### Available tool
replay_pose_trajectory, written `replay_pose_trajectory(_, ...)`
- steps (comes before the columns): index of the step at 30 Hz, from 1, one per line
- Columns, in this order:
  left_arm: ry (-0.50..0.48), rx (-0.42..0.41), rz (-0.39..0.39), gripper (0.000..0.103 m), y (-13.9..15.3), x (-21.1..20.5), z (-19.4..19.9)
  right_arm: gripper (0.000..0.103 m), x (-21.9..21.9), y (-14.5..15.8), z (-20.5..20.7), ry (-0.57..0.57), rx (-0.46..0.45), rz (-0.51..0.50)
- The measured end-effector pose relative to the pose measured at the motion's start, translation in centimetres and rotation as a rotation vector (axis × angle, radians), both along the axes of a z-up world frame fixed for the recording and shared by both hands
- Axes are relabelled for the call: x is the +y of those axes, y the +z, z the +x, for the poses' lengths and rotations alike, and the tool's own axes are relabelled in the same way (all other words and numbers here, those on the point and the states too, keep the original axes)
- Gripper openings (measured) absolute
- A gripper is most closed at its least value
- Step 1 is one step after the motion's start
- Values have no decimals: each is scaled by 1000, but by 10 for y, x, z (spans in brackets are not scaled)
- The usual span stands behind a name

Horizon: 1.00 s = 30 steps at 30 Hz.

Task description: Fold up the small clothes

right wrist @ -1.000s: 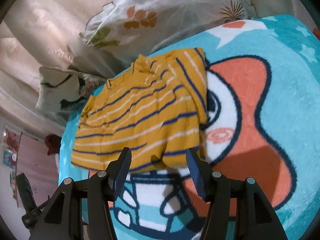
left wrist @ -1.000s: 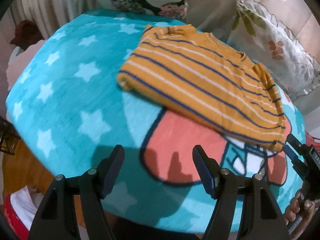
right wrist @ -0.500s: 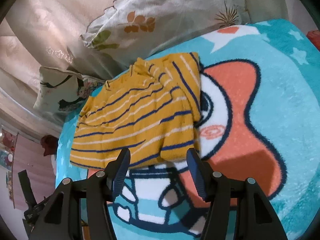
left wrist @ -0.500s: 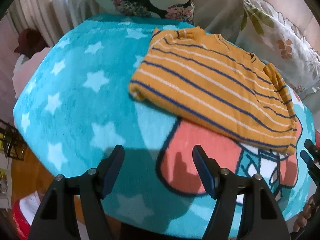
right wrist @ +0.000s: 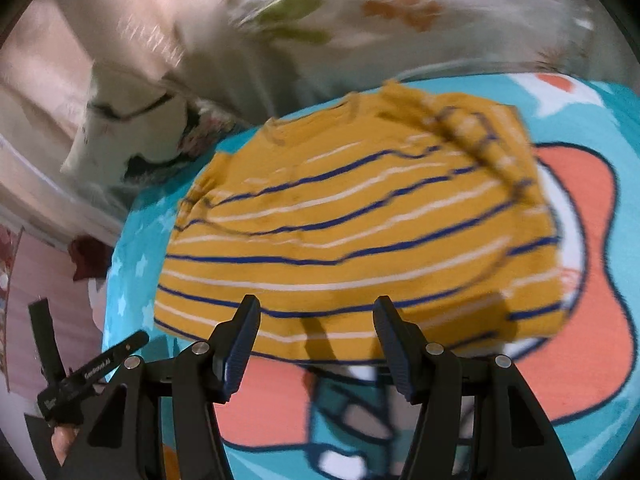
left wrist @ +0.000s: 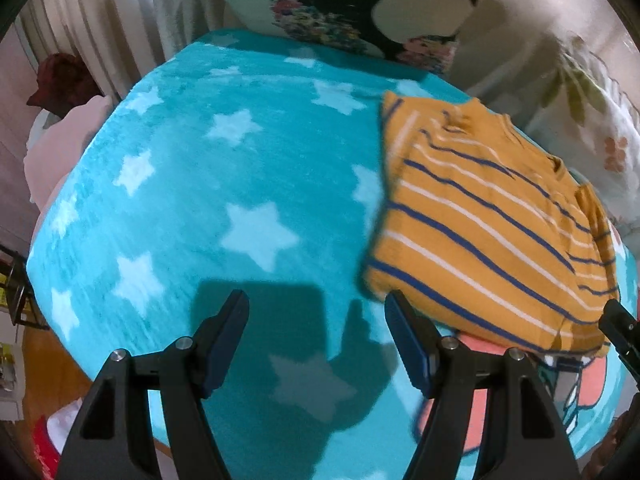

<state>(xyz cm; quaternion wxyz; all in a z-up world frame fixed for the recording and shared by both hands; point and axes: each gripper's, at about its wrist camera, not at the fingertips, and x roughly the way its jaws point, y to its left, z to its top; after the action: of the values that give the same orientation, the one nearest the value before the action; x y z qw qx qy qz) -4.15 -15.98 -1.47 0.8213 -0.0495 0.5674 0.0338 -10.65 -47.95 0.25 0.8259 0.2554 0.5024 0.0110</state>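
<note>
A small mustard-yellow shirt (left wrist: 492,224) with blue and white stripes lies folded on a teal star blanket (left wrist: 208,200); it also shows in the right wrist view (right wrist: 352,232). My left gripper (left wrist: 316,340) is open and empty, above the blanket just left of the shirt's near corner. My right gripper (right wrist: 314,340) is open and empty, its fingertips at the shirt's near edge, above it. The right gripper's tip shows at the left view's right edge (left wrist: 620,332); the left gripper shows at the right view's lower left (right wrist: 88,376).
Floral pillows (right wrist: 360,20) and a printed cushion (left wrist: 352,12) lie behind the shirt. The blanket carries a coral cartoon print (right wrist: 580,280). Curtains (left wrist: 100,32) and a dark red cap (left wrist: 60,80) are past the bed's left edge.
Both grippers moved closer to the shirt. The left view swung left, so the shirt now sits at its right. The right gripper now reaches the shirt's near edge. Jaws stayed open.
</note>
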Motion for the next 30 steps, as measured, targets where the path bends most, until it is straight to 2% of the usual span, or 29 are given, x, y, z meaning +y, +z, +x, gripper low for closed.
replay_pose_trajectory(6, 7, 28, -37, 69, -13, 29, 20, 64, 51, -7, 28, 68, 41, -25)
replay_pose_trajectory(16, -12, 52, -72, 69, -29, 58, 37, 64, 107, -10, 63, 134, 81, -83)
replay_pose_trajectory(23, 45, 51, -114, 69, -30, 89, 39, 68, 174, -7, 101, 288, 81, -143)
replay_pose_trajectory(26, 86, 50, -133, 69, -30, 105, 36, 72, 208, -11, 111, 371, 88, -191)
replay_pose_trajectory(30, 133, 48, -142, 70, -30, 126, 30, 79, 246, -23, 120, 449, 111, -351)
